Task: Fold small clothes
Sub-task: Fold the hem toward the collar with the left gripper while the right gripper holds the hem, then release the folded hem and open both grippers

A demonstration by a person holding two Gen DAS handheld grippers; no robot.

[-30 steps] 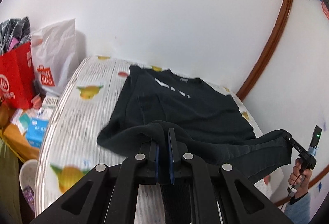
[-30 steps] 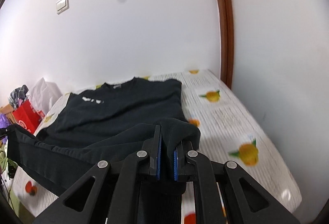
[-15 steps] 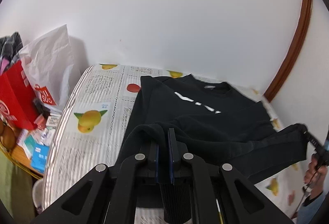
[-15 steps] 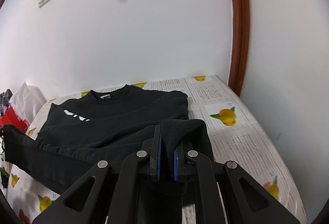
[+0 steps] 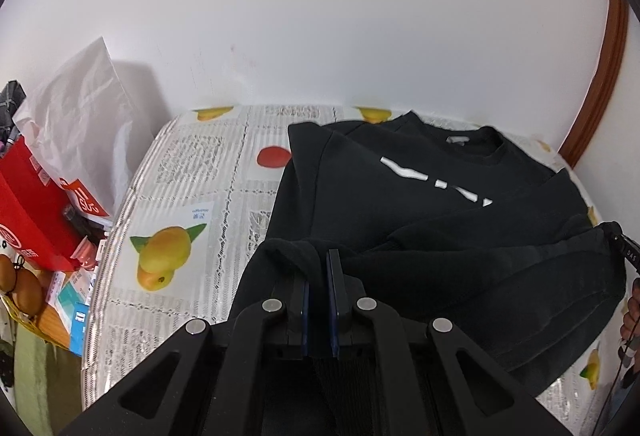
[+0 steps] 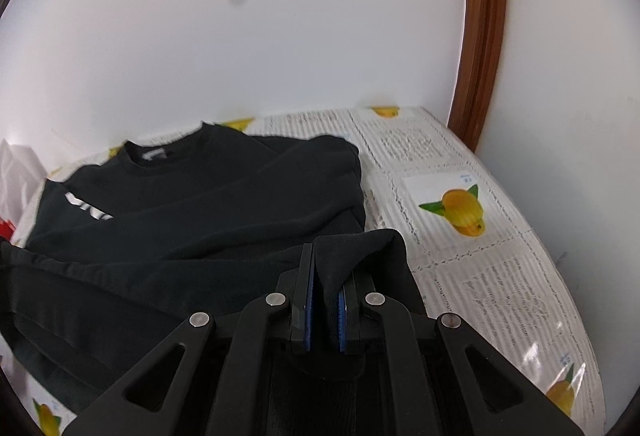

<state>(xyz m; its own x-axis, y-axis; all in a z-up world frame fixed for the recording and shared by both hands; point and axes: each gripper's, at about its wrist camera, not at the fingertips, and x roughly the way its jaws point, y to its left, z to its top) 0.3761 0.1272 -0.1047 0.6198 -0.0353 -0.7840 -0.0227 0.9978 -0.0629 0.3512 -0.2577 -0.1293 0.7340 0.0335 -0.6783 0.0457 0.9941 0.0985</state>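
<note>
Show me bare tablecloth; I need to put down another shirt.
Free strips of the tablecloth lie left of the black sweatshirt, towards the bags, and right of it towards the wooden trim. The middle is covered.

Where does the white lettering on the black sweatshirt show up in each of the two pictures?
Left wrist view: the white lettering sits right of centre, just below the collar.
Right wrist view: the white lettering is at the far left, partly hidden under a fold of the sweatshirt.
Shared landmark: the collar with its pale label.
</note>
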